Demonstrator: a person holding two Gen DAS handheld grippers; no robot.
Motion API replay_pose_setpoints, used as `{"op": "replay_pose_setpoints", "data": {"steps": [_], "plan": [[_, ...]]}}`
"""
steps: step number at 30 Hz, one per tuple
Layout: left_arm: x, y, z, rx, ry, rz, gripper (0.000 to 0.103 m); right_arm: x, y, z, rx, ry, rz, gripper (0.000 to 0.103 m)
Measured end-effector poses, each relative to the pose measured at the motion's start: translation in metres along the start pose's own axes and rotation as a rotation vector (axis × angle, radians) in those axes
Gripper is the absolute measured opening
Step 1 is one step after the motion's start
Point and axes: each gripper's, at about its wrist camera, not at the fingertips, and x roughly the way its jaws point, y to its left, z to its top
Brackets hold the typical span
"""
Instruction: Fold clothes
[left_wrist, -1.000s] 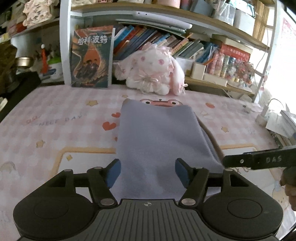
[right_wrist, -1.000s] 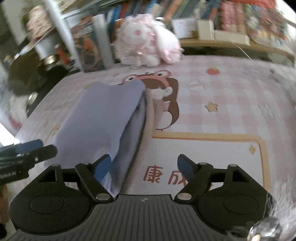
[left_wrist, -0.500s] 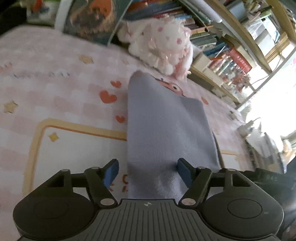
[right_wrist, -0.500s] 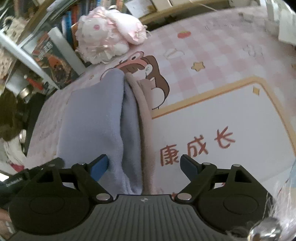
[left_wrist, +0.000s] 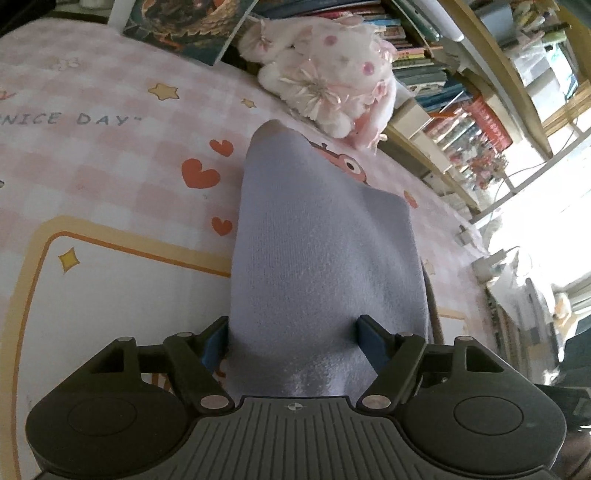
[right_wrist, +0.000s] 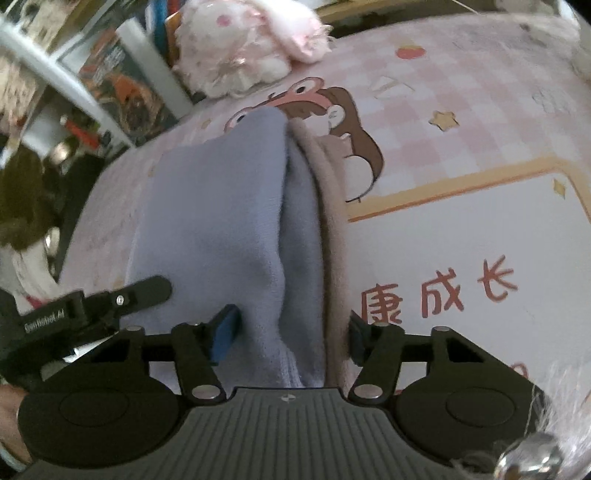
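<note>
A lavender-blue folded cloth (left_wrist: 317, 243) lies lengthwise on the pink cartoon table mat (left_wrist: 110, 295). Its near end runs between the fingers of my left gripper (left_wrist: 291, 341), whose jaws are closing. The left pad touches the cloth's side edge. In the right wrist view the same cloth (right_wrist: 207, 221) shows stacked layers along its right side, with a beige layer (right_wrist: 332, 206) outermost. My right gripper (right_wrist: 290, 332) straddles that layered edge, its jaws closing with the layers between the pads. One finger of the left gripper (right_wrist: 147, 291) pokes in at the left.
A white and pink plush rabbit (left_wrist: 332, 81) sits at the mat's far edge, before a bookshelf (left_wrist: 461, 110) full of books. A large upright book (left_wrist: 184, 29) leans at the back left. Cables and small items lie at the right edge of the table.
Both grippers have tipped downward, rolled and come in over the cloth's near end. The right jaws have narrowed around the layered edge. The cloth lies where it was.
</note>
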Motion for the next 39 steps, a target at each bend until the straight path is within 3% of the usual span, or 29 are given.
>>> {"op": "replay_pose_setpoints", "data": {"steps": [5,7,9,12,16,22,26,27,31,34,39], "plan": [[-0.01,-0.026,-0.008,0.14,-0.053,0.084,0.05,-0.011,0.017,-0.006,-0.17,-0.047,-0.033,0.033],[-0.016,-0.043,-0.013,0.248,-0.081,0.135,0.05,-0.019,0.028,-0.011,-0.273,-0.085,-0.046,0.03],[-0.02,-0.049,-0.013,0.284,-0.082,0.15,0.05,-0.022,0.026,-0.014,-0.284,-0.084,-0.027,0.029],[-0.016,-0.037,-0.007,0.2,-0.03,0.121,0.054,-0.022,0.016,-0.012,-0.238,-0.052,0.006,0.03],[-0.01,-0.017,-0.002,0.072,0.018,0.072,0.061,-0.014,-0.001,0.002,-0.097,0.02,0.052,0.041],[-0.002,-0.007,0.0,0.009,0.038,0.023,0.065,-0.004,-0.017,0.007,0.031,0.069,0.103,0.05],[0.002,-0.006,-0.001,-0.026,0.029,0.018,0.061,0.0,-0.016,0.009,0.028,0.072,0.11,0.051],[0.002,-0.01,-0.002,-0.009,0.021,0.03,0.059,0.0,-0.015,0.009,0.011,0.069,0.102,0.046],[-0.004,-0.032,-0.005,0.118,-0.014,0.094,0.054,-0.01,0.006,0.002,-0.181,0.012,0.051,0.033],[-0.002,-0.025,-0.004,0.09,-0.001,0.083,0.058,-0.011,0.014,-0.004,-0.266,-0.011,0.022,0.033],[0.002,0.0,0.003,-0.041,0.043,-0.005,0.064,-0.001,-0.008,0.005,-0.113,0.047,0.074,0.044]]}}
